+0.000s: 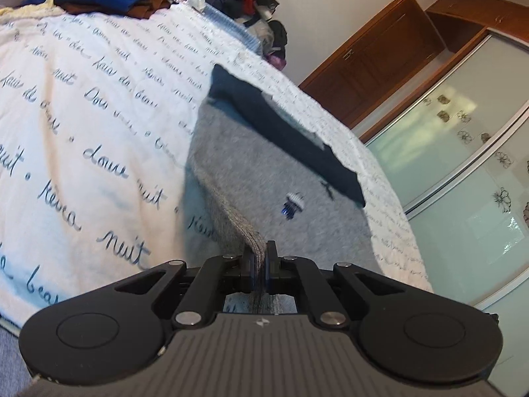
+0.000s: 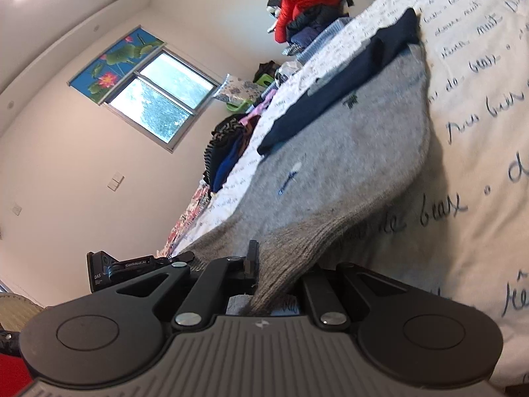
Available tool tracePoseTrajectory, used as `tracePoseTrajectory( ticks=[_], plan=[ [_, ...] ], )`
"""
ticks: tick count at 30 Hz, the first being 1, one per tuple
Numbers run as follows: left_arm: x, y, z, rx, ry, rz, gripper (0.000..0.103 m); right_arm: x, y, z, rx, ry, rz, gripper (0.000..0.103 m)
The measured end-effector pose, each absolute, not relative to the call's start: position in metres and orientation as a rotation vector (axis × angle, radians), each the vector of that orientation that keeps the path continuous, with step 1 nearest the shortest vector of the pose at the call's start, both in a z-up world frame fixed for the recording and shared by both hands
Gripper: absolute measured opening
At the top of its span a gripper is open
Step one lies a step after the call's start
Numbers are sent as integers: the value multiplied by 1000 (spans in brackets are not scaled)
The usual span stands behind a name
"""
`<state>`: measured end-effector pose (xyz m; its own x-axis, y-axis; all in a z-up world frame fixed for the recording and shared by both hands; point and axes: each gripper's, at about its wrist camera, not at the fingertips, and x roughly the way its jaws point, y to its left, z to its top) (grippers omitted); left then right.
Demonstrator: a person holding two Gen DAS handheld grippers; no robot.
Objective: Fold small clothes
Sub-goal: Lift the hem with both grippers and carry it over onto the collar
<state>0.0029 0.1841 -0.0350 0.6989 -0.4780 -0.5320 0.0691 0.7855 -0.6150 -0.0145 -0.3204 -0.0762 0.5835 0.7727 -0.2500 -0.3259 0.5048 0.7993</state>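
Both hem corners pinched: left claw (image 1: 261,259) and right claw (image 2: 264,264) clamped on grey sweater (image 1: 264,165). Carry hem level toward navy collar (image 1: 281,135), taut, over bed (image 1: 82,99).

The left gripper (image 1: 261,258) is clamped on the ribbed hem of a grey knitted sweater (image 1: 264,178). The sweater lies on a white quilted bedspread printed with dark cursive script (image 1: 82,106). A navy blue folded garment (image 1: 284,132) rests on the sweater's far part.
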Motion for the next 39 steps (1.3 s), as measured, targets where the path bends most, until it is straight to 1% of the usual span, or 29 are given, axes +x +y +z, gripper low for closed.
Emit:
tracePoseTrajectory(
  ticks=[18,39],
  plan=[
    [48,170,10,-601,628,-373,6,30,-330,-29,720,533,710,5],
    [129,164,46,-560,561,-313,6,111,-346,-9,715,442,664,5]
  ],
)
